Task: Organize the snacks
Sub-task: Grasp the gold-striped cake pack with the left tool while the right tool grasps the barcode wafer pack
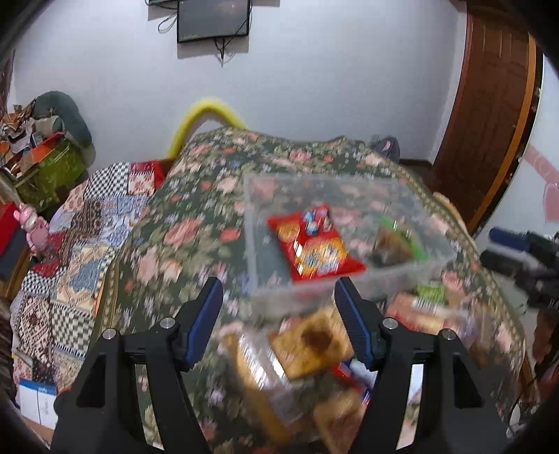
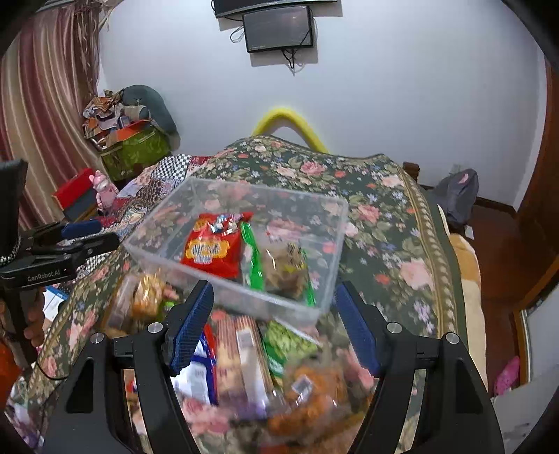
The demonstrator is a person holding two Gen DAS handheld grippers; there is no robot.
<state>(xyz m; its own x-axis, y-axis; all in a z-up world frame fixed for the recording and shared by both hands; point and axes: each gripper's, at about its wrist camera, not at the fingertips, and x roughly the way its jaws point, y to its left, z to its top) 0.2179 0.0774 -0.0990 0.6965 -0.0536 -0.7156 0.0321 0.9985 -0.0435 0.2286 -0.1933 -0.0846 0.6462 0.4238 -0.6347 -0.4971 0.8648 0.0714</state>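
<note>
Snacks lie in two groups: a red packet (image 2: 213, 249) and a green-edged brown one (image 2: 284, 270) sit inside a clear plastic box (image 2: 332, 244) at mid-frame, while loose packets (image 2: 241, 363) pile up just below it. All rest on a floral bedspread (image 2: 391, 209) over a bed, with a white wall and a dark screen (image 2: 277, 28) above. Both hand-held grippers are released, nothing between the pads: left (image 1: 279, 321), right (image 2: 274, 324). Only the right wrist view shows striped curtains (image 2: 52, 87) at upper left; the left wrist view is blurred and shows a wooden door (image 1: 489, 115) at right.
</note>
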